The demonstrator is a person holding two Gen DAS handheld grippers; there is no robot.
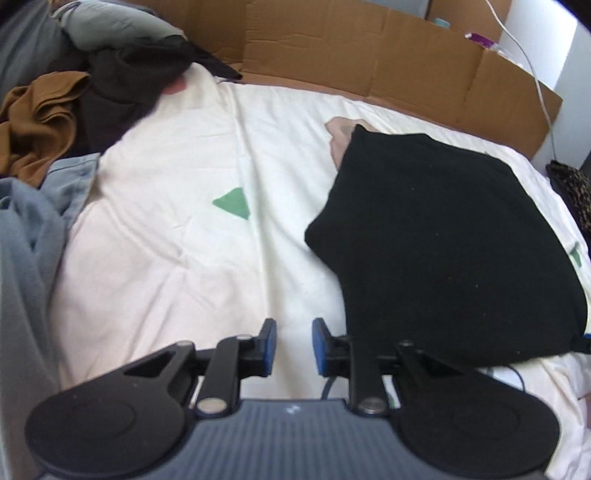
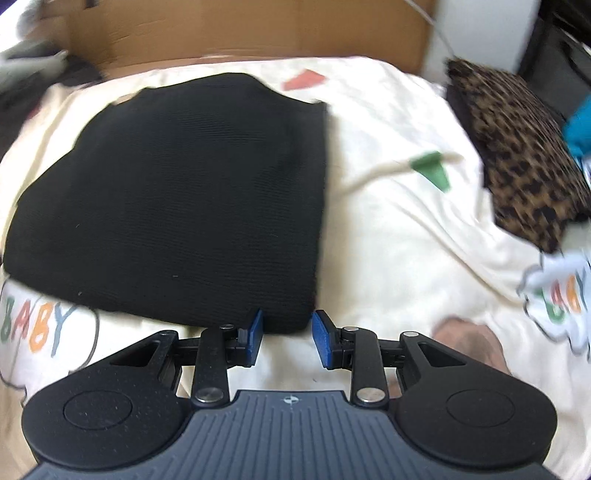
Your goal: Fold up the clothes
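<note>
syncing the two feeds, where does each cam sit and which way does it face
Left wrist: on the left gripper, facing across the bed sheet to the clothes pile; its open fingers show.
Right wrist: on the right gripper, facing the leopard-print cloth; its open fingers show.
Shared: folded black garment, cardboard.

Matt black knit garment [image 2: 177, 199] on smooth cream cotton sheet [image 2: 399, 236].
</note>
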